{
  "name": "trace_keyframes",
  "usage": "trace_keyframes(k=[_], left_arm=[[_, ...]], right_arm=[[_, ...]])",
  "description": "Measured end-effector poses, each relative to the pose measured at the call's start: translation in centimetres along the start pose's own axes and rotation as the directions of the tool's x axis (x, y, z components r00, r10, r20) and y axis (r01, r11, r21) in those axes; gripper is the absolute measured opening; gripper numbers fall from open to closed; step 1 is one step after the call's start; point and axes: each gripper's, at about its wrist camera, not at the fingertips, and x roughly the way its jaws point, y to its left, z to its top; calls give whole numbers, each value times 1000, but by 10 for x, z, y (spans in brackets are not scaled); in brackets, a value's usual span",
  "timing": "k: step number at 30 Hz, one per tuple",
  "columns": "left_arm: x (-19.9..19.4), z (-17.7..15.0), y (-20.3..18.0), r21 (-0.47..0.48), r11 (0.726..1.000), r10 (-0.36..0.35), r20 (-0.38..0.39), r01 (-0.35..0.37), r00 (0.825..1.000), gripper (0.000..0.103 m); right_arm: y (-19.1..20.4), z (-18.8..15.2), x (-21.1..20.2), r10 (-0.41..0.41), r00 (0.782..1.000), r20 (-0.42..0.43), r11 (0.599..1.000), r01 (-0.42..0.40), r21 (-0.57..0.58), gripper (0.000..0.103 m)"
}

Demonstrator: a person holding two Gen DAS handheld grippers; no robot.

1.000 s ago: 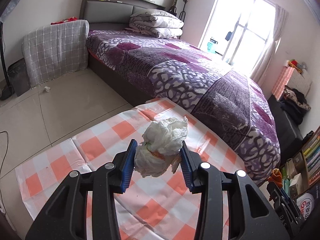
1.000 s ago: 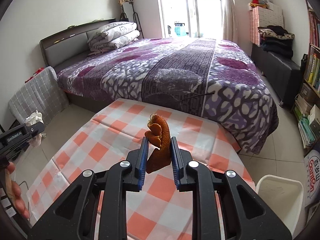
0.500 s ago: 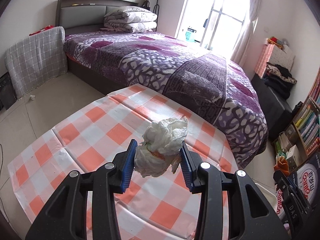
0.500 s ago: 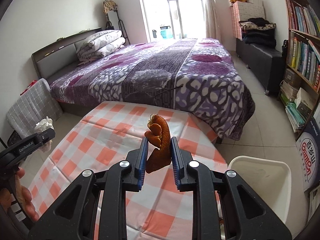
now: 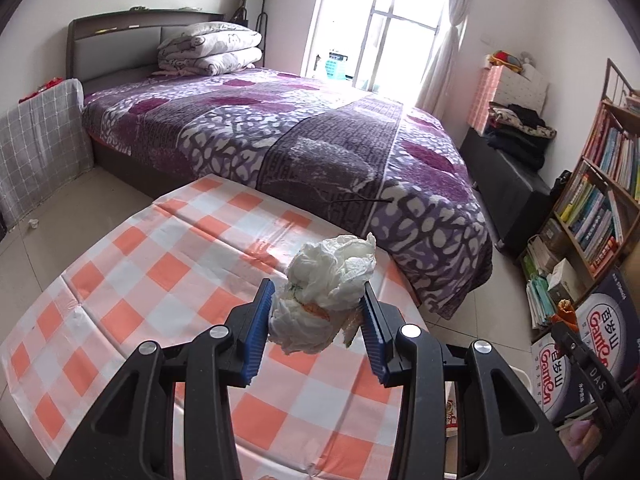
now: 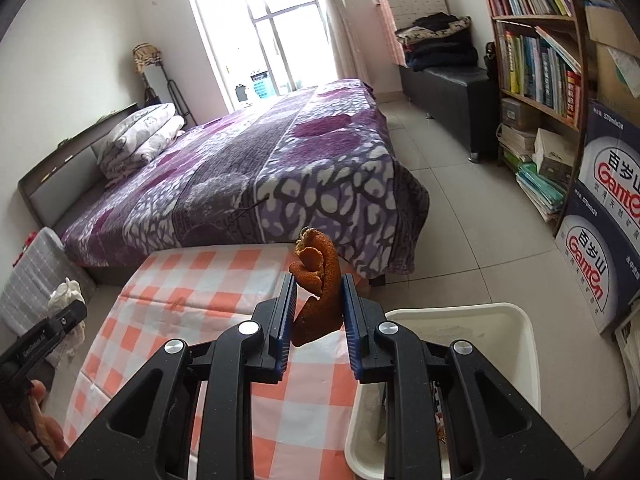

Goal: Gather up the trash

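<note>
My left gripper point(image 5: 318, 322) is shut on a crumpled white tissue wad point(image 5: 328, 292) with orange bits in it, held above the checked tablecloth point(image 5: 160, 280). My right gripper point(image 6: 318, 312) is shut on a curled orange peel point(image 6: 320, 280), held over the table's right edge. A white plastic bin point(image 6: 500, 320) stands on the floor just right of the table, under and beside the right gripper. The left gripper with its tissue also shows at the left edge of the right wrist view point(image 6: 64, 312).
A bed with a purple cover point(image 5: 300, 140) stands behind the table. A bookshelf point(image 6: 536, 60) and stacked printed boxes point(image 6: 600, 240) line the right wall. A black bench point(image 6: 448, 80) with clothes sits by the window. Tiled floor point(image 6: 460, 208) lies between bed and shelf.
Both grippers have swung to the right with their loads still held. The white bin has come fully into the right wrist view, close under the right gripper.
</note>
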Motion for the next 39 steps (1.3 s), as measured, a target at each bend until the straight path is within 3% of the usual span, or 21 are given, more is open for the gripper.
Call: trace_keyframes(k=[9, 10, 12, 14, 18, 21, 25, 27, 28, 30, 32, 34, 37, 39], left_arm=[[14, -24, -66, 107, 988, -98, -82, 107, 992, 42], [16, -28, -74, 118, 985, -114, -100, 125, 988, 42], [20, -37, -90, 146, 977, -138, -130, 157, 982, 42], [22, -48, -108, 180, 966, -159, -153, 185, 975, 42], [27, -66, -137, 224, 941, -206, -211, 253, 955, 42], [32, -76, -155, 218, 920, -263, -271, 326, 926, 42], [30, -87, -179, 202, 877, -355, -338, 436, 872, 43], [31, -92, -187, 167, 842, -425, -382, 513, 821, 45], [30, -94, -189, 137, 826, -460, -396, 547, 795, 47], [29, -95, -188, 85, 818, -499, -387, 569, 775, 69], [28, -96, -179, 24, 827, -517, -361, 562, 776, 73], [29, -95, -171, 3, 847, -495, -362, 532, 790, 73], [20, -87, -154, 37, 892, -416, -316, 450, 853, 75], [7, -78, -137, 67, 927, -341, -253, 368, 905, 84]], right_arm=[[-56, 13, -16, -40, 999, 11, 992, 39, 124, 28], [-61, 14, -18, -39, 999, 12, 990, 37, 137, 33], [-72, 16, -23, -40, 999, 19, 986, 36, 164, 60], [-83, 17, -29, -57, 998, 41, 980, 48, 192, 75], [-105, 21, -39, -92, 994, 66, 969, 74, 235, 81], [-123, 23, -43, -94, 993, 65, 956, 72, 286, 82], [-141, 26, -50, -93, 993, 78, 945, 63, 320, 84], [-146, 26, -52, -93, 992, 90, 943, 59, 327, 87], [-146, 26, -53, -94, 991, 93, 943, 59, 327, 88], [-147, 26, -55, -94, 991, 98, 945, 58, 323, 89], [-146, 26, -56, -92, 990, 107, 947, 53, 317, 90], [-141, 25, -57, -89, 989, 116, 953, 50, 299, 91], [-123, 23, -58, -95, 987, 130, 970, 62, 237, 91], [-105, 18, -60, -93, 985, 143, 982, 68, 174, 93]])
